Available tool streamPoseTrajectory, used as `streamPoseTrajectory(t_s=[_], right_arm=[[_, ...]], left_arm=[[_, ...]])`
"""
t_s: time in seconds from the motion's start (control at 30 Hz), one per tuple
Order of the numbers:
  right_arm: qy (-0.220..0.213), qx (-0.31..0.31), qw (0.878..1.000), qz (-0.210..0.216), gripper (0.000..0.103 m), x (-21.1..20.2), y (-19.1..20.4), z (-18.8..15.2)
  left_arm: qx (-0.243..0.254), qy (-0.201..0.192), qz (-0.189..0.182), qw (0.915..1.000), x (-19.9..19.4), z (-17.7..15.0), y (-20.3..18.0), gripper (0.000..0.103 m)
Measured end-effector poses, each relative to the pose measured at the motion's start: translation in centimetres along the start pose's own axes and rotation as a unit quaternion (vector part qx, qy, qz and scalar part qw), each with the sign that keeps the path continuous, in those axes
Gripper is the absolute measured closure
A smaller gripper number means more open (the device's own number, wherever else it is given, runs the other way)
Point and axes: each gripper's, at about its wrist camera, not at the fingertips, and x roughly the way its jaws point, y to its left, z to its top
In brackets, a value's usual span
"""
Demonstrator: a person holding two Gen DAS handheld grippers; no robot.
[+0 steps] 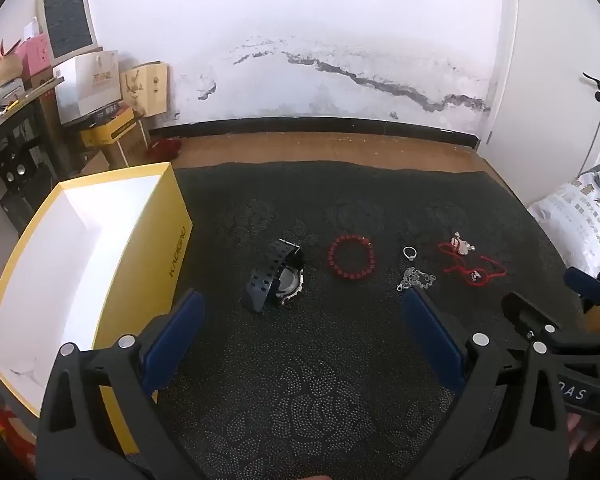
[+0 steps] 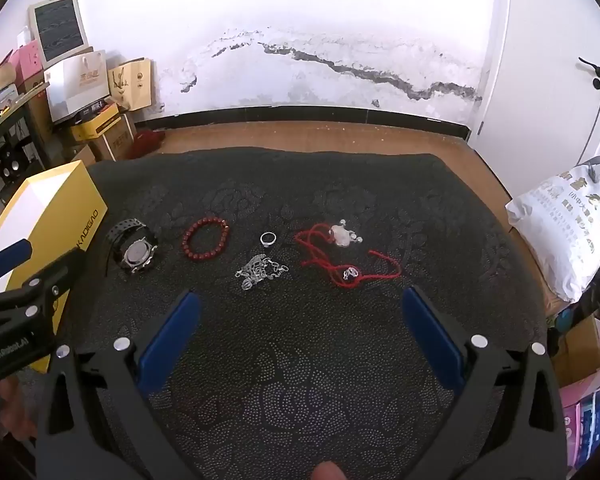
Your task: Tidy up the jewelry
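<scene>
On the dark mat (image 1: 300, 360) lie a black watch (image 1: 278, 280), a red bead bracelet (image 1: 351, 257), a silver ring (image 1: 409, 252), a silver chain (image 1: 416, 280) and red cords with pendants (image 1: 470, 260). The open yellow box (image 1: 80, 272) with a white inside stands at the left. My left gripper (image 1: 302, 300) is open and empty, hovering just short of the watch and bracelet. In the right wrist view my right gripper (image 2: 300, 300) is open and empty, short of the chain (image 2: 262, 272), ring (image 2: 268, 239) and red cords (image 2: 340, 256); the watch (image 2: 134, 252) and bracelet (image 2: 205, 239) lie left.
The mat (image 2: 300, 380) covers a wooden table (image 2: 300, 136) against a cracked white wall. Boxes and bags (image 1: 92, 88) are stacked at the back left. A white printed bag (image 2: 560, 224) sits at the right edge. The yellow box (image 2: 52, 216) borders the mat's left side.
</scene>
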Motion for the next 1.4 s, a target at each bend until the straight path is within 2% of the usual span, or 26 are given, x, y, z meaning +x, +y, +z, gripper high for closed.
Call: streamPoseTrajectory(t_s=[0.2,0.47,0.77,1.07,1.4], right_arm=[[0.004,-0.002,1.0,-0.001,0.005,-0.1,0.1,0.0],[-0.001,-0.001,1.0,0.001,0.005,0.0,0.0,0.2],[-0.007,-0.004,1.0,-0.001,0.005,-0.3,0.5,0.1],[-0.009,-0.003,1.0,-0.002,0.005,-0.3,0.5,0.2],[-0.01,-0.004,1.0,-0.001,0.005,-0.2,0.5,0.2]], left_arm=[[-0.001,-0.002,-0.001,1.0,-0.7,-0.5,0.0,0.006],[-0.007,0.006,-0.005,0.9999,0.4,-0.7,0.5,0.006],[-0.028,0.032,-0.007,0.9991,0.8,-0.1,1.0,0.006],[-0.02,0.015,-0.015,0.9996,0.3,-0.1,0.8,0.006],[-0.021,0.017,-0.013,0.9996,0.4,0.0,0.8,0.006]])
